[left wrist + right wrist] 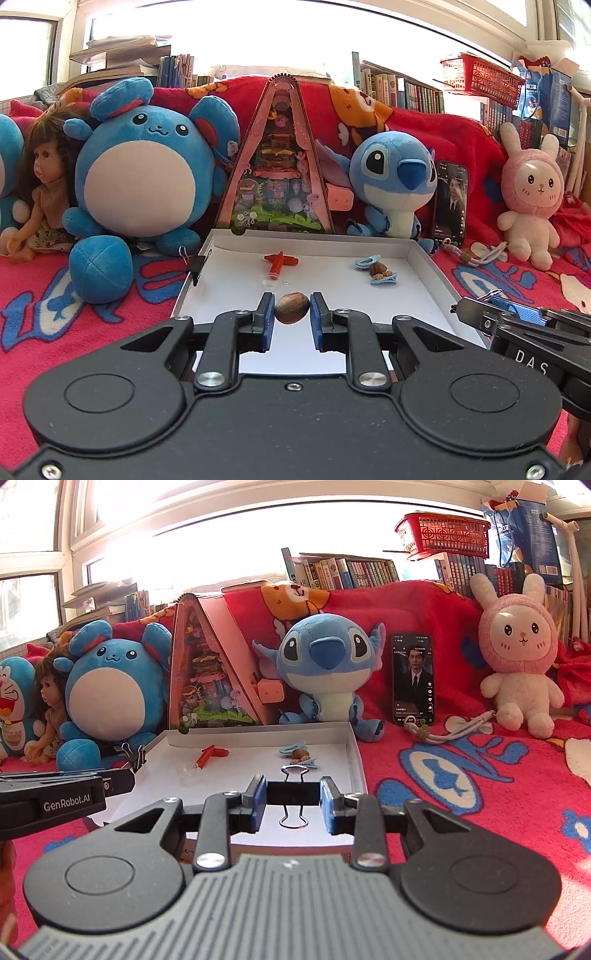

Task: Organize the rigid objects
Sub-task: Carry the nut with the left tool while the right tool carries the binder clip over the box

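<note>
I hold a smooth brown oval nut (291, 308) pinched between the left gripper (292, 314) pads, above the near part of the white box lid (421, 258). My right gripper (291, 794) clamps a black binder clip (293, 794) by its sides, wire handles fore and aft. Farther in the lid lie an orange plastic piece (279, 260), blue hair clips (384, 278) and a clear small cup (269, 280). Plush toys stand behind the lid; another binder clip (197, 264) grips its left wall.

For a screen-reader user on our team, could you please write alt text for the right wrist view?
The right gripper holds a black binder clip between its fingers above a shallow white box on a red blanket. The box holds a red toy and blue hair clips; plush toys and a phone stand behind.
</note>
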A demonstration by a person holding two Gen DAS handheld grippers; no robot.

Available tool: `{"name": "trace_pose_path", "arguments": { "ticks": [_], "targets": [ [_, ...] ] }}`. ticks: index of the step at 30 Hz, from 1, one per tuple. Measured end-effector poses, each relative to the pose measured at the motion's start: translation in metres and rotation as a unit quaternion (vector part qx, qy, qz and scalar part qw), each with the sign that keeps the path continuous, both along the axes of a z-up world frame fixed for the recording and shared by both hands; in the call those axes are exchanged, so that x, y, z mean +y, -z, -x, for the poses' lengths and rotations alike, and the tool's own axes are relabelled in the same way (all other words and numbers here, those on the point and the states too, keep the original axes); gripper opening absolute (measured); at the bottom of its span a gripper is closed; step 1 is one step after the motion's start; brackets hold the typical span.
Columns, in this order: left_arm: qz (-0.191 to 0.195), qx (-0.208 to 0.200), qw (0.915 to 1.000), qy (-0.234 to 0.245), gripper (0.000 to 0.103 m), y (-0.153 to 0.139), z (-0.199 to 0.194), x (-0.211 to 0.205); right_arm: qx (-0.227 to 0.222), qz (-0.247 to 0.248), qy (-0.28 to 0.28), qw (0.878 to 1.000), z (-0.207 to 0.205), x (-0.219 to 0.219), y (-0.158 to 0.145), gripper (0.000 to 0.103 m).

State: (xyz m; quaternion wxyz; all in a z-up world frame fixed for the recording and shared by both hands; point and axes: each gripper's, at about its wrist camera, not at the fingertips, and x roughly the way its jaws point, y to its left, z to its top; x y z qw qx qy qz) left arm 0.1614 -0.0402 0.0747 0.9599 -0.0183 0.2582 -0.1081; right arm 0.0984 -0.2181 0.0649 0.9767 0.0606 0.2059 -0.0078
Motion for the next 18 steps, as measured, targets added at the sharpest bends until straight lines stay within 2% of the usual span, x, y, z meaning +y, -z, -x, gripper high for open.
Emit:
{"name": "trace_pose_path", "arguments": {
  "ticks": [8,18],
  "targets": [
    [0.012,0.032,0.9994,-0.003,0.019,0.01,-0.05,-0.007,0.025,-0.019,0.003,1.0,-0.037,-0.009,0.002,0.036],
    [-0.021,0.047,0.9985,-0.02,0.019,0.025,-0.085,-0.014,0.05,-0.047,0.014,0.998,-0.076,-0.018,0.014,0.036]
  ]
}}
